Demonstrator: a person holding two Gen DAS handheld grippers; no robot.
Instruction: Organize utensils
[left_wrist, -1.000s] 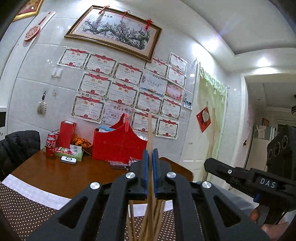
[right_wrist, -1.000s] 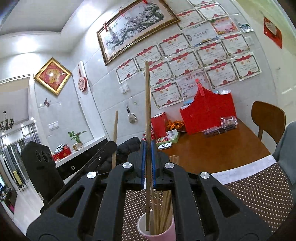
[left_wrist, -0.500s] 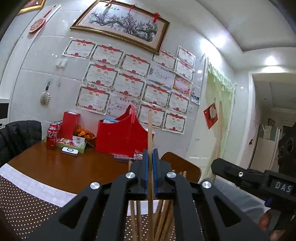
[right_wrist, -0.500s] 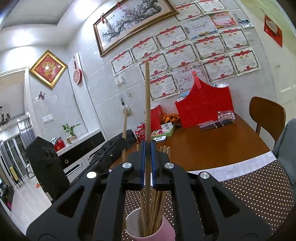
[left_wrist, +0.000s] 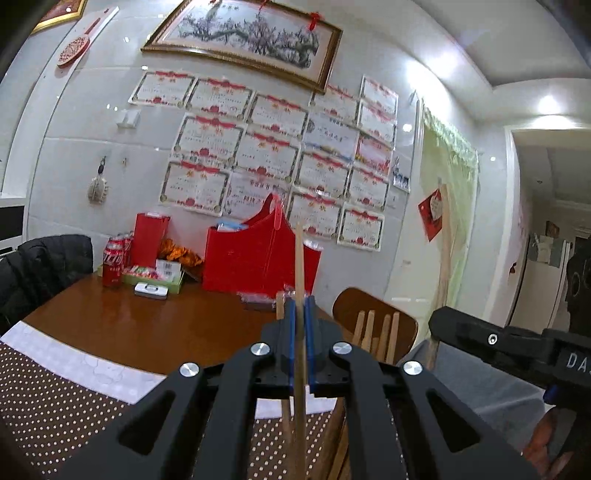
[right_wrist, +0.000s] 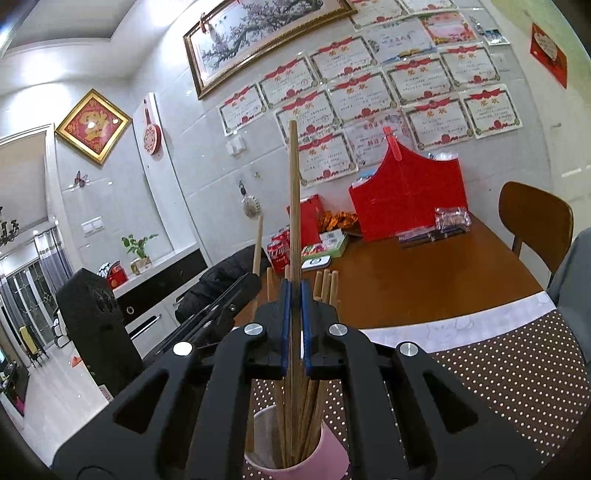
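Observation:
In the left wrist view my left gripper (left_wrist: 300, 308) is shut on an upright wooden chopstick (left_wrist: 298, 254), whose lower end drops out of sight below the jaws. My right gripper (right_wrist: 294, 295) is shut on a second upright chopstick (right_wrist: 293, 199). That one's lower end stands inside the pink cup (right_wrist: 334, 448), among several other chopsticks (right_wrist: 325, 284). The two grippers are close side by side over the cup. The left gripper (right_wrist: 253, 282) shows at the right view's left, and the right gripper (left_wrist: 439, 321) at the left view's right.
The cup stands on a brown dotted mat (right_wrist: 498, 373) at the near end of a wooden table (right_wrist: 424, 280). Further back are a red basket (left_wrist: 258, 258), cola cans (left_wrist: 112, 262) and small packets. A wooden chair (right_wrist: 535, 218) stands beyond the table, and a black jacket (left_wrist: 44, 266) lies at the left.
Both grippers have sunk with their chopsticks. The right chopstick reaches deeper into the pink cup, and the tops of the other chopsticks now stand higher beside the jaws.

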